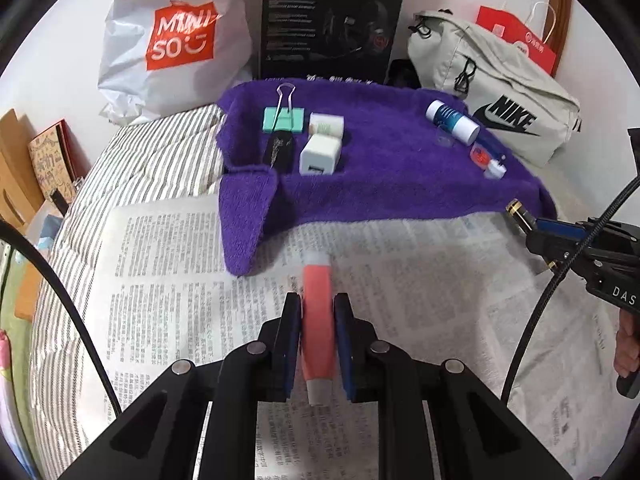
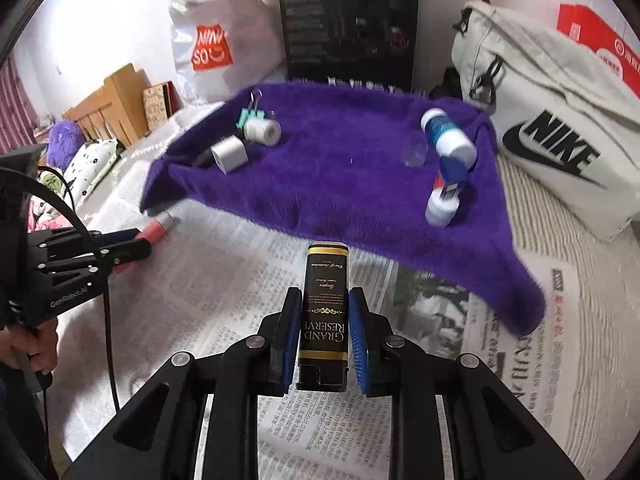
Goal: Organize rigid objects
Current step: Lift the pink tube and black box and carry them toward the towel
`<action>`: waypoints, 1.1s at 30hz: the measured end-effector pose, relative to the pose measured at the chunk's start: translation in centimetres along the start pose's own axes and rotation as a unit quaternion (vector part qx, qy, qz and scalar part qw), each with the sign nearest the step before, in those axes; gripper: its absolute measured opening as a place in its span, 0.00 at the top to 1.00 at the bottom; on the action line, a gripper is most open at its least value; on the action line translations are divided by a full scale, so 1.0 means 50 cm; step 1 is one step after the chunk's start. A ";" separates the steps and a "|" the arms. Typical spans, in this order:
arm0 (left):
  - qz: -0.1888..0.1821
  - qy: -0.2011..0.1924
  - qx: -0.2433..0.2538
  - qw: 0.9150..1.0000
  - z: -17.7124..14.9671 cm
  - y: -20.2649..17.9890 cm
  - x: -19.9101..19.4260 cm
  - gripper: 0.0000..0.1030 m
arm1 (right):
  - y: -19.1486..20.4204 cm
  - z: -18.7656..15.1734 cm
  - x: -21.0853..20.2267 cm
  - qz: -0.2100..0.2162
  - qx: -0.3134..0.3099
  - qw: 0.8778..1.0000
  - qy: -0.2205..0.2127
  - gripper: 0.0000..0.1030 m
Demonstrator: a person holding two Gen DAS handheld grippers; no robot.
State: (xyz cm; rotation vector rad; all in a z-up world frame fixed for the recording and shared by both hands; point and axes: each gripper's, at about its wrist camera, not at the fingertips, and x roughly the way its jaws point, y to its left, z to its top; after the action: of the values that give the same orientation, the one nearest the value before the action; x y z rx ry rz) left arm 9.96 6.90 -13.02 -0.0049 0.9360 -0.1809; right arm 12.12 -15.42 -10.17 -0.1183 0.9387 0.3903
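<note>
Between left gripper (image 1: 317, 334) pads, coral tube (image 1: 317, 320).

Domestic bedroom: grey-and-white striped bedding (image 1: 132, 168) under spread newspaper (image 1: 168, 264), wooden slatted headboard (image 2: 108, 108), white plastic Miniso shopping bag (image 1: 176, 36), beige fabric Nike bag (image 1: 500, 100) against the wall.

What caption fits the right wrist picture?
Right hand-held gripper holds a black gold-lettered box before a purple fuzzy towel.

Towel (image 1: 384, 168) on newspaper (image 1: 420, 280); clip (image 1: 283, 118), charger (image 1: 320, 154) left; bottle (image 1: 452, 122) right.
</note>
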 end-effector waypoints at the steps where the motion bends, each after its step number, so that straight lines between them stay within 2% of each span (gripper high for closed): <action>1: 0.000 -0.001 0.001 1.000 0.004 -0.002 -0.005 0.84 | -0.002 0.004 -0.007 0.000 0.000 1.000 -0.003 0.77; 17: -0.017 -0.005 0.001 1.000 0.051 0.000 -0.049 0.84 | -0.034 0.046 -0.047 0.007 0.005 1.000 -0.026 0.77; 20: -0.023 0.004 0.003 1.000 0.053 -0.001 -0.036 0.84 | -0.037 0.048 -0.045 0.007 0.006 1.000 -0.024 0.77; 26: -0.008 0.048 0.021 0.999 0.026 -0.011 0.023 0.84 | -0.041 0.044 -0.032 0.009 0.010 1.000 -0.018 0.77; 28: 0.007 0.065 0.031 0.997 0.017 -0.015 0.042 0.84 | -0.042 0.042 -0.027 0.010 0.009 1.000 -0.013 0.77; 33: 0.010 0.056 0.032 0.998 0.011 -0.020 0.036 0.84 | -0.044 0.038 -0.021 0.011 0.012 1.000 -0.013 0.77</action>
State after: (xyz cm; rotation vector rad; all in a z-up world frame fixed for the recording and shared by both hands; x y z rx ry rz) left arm 11.29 5.60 -14.05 0.0739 1.0403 -0.1940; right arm 13.87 -17.25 -8.37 -0.0800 0.9194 0.4005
